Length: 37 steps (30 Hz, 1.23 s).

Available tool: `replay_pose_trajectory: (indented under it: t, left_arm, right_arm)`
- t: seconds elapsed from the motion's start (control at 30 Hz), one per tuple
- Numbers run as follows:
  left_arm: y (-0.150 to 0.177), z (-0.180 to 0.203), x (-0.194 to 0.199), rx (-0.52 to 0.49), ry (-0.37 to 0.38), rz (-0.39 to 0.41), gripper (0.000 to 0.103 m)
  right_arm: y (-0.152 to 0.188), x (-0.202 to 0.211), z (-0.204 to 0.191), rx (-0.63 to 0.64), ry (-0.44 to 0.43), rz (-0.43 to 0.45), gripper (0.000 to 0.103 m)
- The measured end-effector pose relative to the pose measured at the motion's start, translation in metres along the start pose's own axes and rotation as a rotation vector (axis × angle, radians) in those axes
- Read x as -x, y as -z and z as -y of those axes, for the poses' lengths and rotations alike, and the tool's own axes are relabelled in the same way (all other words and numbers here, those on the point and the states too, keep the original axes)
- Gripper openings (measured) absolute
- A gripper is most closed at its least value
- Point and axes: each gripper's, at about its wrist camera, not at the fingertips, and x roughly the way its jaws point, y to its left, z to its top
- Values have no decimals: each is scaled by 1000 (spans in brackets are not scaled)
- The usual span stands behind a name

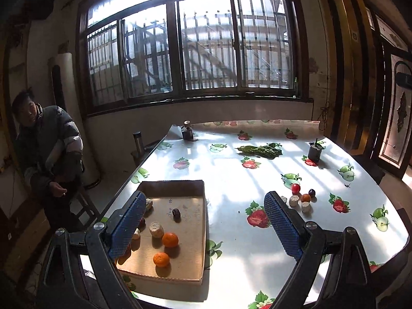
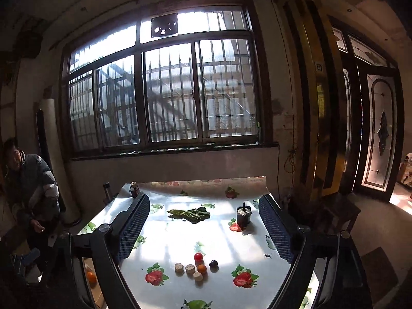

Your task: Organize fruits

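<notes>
Both claws gape wide, nothing between the pads: left gripper (image 1: 206, 221) hangs over the near-left part of the table, right gripper (image 2: 204, 231) over the mid-table w/ the loose fruit group seen between its fingers.

Table (image 1: 231, 252) has a white cloth w/ printed strawberries & apples, sunlit. Cardboard tray (image 1: 198, 231) sits at the near-left edge, flat, open top. Inside it: two mandarins (image 1: 170, 239) toward the near side, close together; a pale cut chunk (image 1: 156, 229) just left of the farther mandarin; a dark date (image 1: 176, 213) farther in, apart from the rest. More pieces lie by the tray's left wall, partly hidden by the left finger, can't tell what.

Loose group (image 2: 197, 266) sits right of the tray, well apart from it: three pale chunks, a small orange fruit touching one chunk, a red cherry tomato (image 2: 198, 256) at the far side, a dark round fruit (image 2: 213, 263) at right.

Far side: green leafy veg (image 2: 189, 213) mid-table, small dark pot (image 2: 243, 215) at right, dark jar (image 1: 187, 130) at far-left corner.
</notes>
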Motion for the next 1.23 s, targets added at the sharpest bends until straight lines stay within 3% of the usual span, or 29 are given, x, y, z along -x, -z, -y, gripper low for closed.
replay_pose_trajectory:
  t: [0.17, 0.3, 0.47, 0.53, 0.63, 0.67, 0.77, 0.83, 0.93, 1.03, 1.07, 1.2, 1.23]
  left_arm:
    - [5, 6, -50, -12, 16, -107, 93]
    - [10, 0, -104, 47, 32, -215, 93]
    - [13, 25, -161, 71, 158, -318, 93]
    - [15, 44, -182, 56, 215, -342, 93]
    - [19, 73, -220, 59, 300, -409, 88]
    - [21, 81, -232, 65, 329, -434, 86]
    - [29, 105, -270, 100, 433, -516, 70]
    - [36, 118, -291, 124, 460, -566, 59]
    - [45, 131, -306, 131, 492, -575, 58]
    - [50, 139, -307, 85, 488, -531, 57]
    - [50, 142, -307, 65, 495, -520, 55]
    - [52, 143, -305, 23, 553, -494, 31]
    - [51, 142, -307, 27, 565, -495, 28]
  right_arm:
    - [46, -58, 15, -21, 4, -145, 90]
    - [83, -116, 29, -51, -6, -276, 90]
    - [130, -195, 39, -68, -23, -427, 88]
    - [152, -220, 40, -84, -46, -499, 70]
    - [187, -247, 33, -83, -90, -588, 56]
    - [197, -255, 29, -77, -98, -609, 56]
    - [218, -266, 21, -73, -120, -642, 55]
    - [226, -274, 18, -69, -130, -650, 56]
    - [231, -279, 11, -43, -144, -649, 56]
    - [234, -279, 2, 24, -127, -621, 55]
    - [235, -278, 0, 34, -131, -615, 52]
    - [235, -276, -4, 56, -123, -607, 26]
    - [235, -275, -3, 57, -118, -606, 26]
